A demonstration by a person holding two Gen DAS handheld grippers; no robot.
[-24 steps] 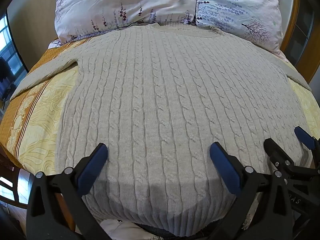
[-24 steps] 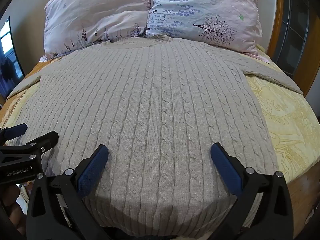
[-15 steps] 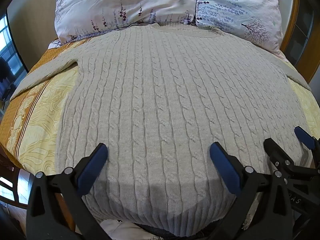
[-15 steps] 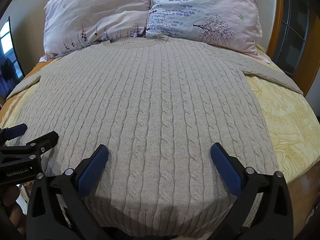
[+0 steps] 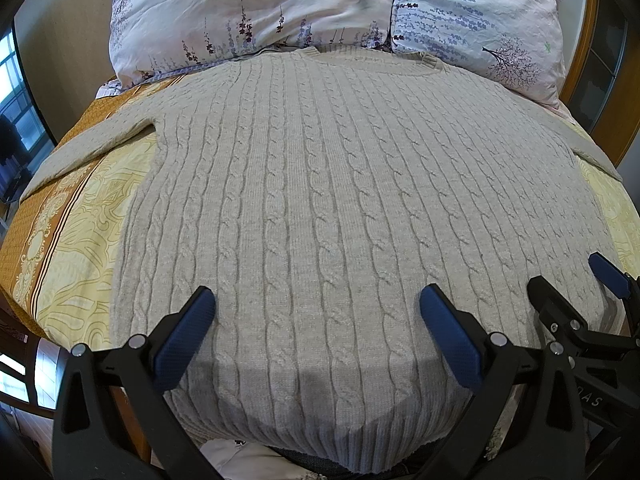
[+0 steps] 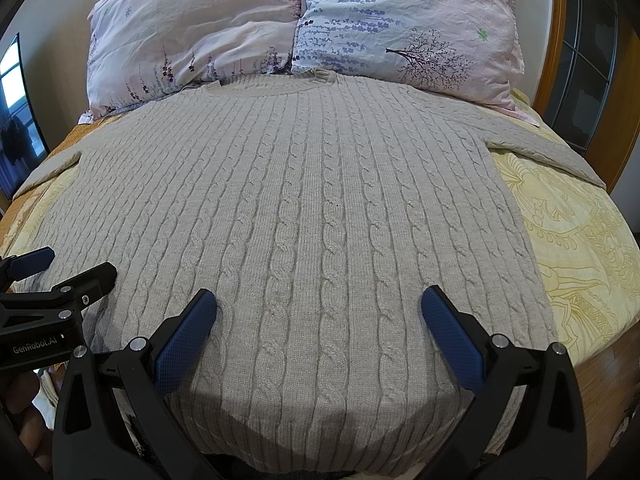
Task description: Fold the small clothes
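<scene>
A beige cable-knit sweater point(image 5: 320, 200) lies spread flat on the bed, collar toward the pillows, sleeves stretched out to both sides; it also shows in the right wrist view point(image 6: 304, 216). My left gripper point(image 5: 316, 312) is open and empty above the sweater's hem, left of centre. My right gripper point(image 6: 318, 312) is open and empty above the hem to the right. The right gripper shows at the right edge of the left wrist view point(image 5: 576, 280), and the left gripper shows at the left edge of the right wrist view point(image 6: 68, 268).
Two floral pillows point(image 5: 256, 12) point(image 6: 400, 28) lie at the head of the bed. A yellow and orange patterned bedspread point(image 5: 76, 236) point(image 6: 576, 240) shows beside the sweater. A wooden bed frame point(image 6: 548, 40) stands at the right. Windows are at the far left.
</scene>
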